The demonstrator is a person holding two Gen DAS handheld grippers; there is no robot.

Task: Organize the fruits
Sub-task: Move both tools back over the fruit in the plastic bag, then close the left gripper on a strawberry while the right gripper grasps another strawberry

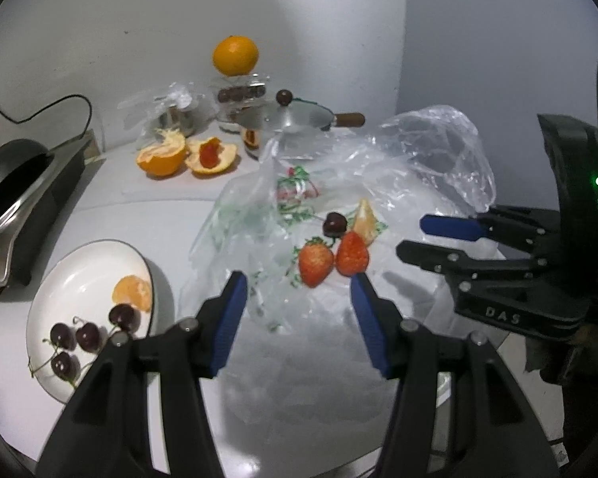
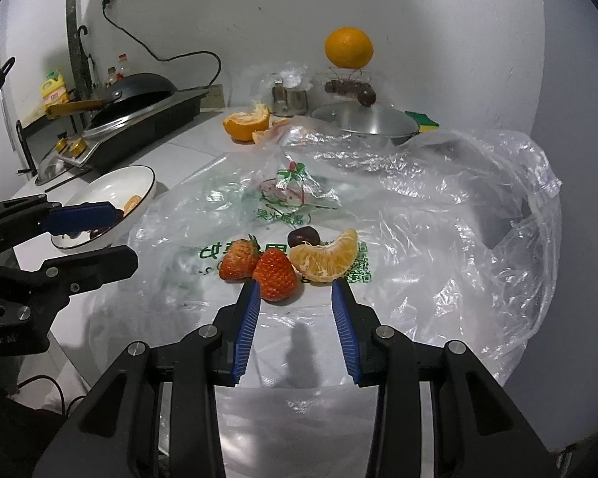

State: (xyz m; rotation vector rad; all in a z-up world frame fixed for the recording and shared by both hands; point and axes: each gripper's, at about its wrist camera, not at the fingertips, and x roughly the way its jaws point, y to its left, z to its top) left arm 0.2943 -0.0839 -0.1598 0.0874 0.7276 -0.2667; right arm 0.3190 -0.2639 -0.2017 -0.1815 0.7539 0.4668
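Two strawberries lie touching each other on the clear plastic bag [image 2: 418, 199]: the right strawberry [image 2: 276, 275] nearer the right gripper [image 2: 295, 290], the left strawberry [image 2: 239, 265] just beside it. An orange segment [image 2: 327, 259] touches the right strawberry on its far side, and a dark cherry [image 2: 303, 236] sits just behind both. The white plate [image 1: 79, 271], well left of the bag, already holds cherries and a segment.

The right gripper's fingers stand spread and empty; its left pad is just beside the right strawberry, not visibly pressing it. The left gripper [image 1: 299, 283] is likewise spread with nothing between its pads, the strawberries just beyond its tips.

Strawberries are soft and bruise easily (and the bag beneath looks slippery), so I would pinch lightly across the broad shoulders, not the tapered tip.
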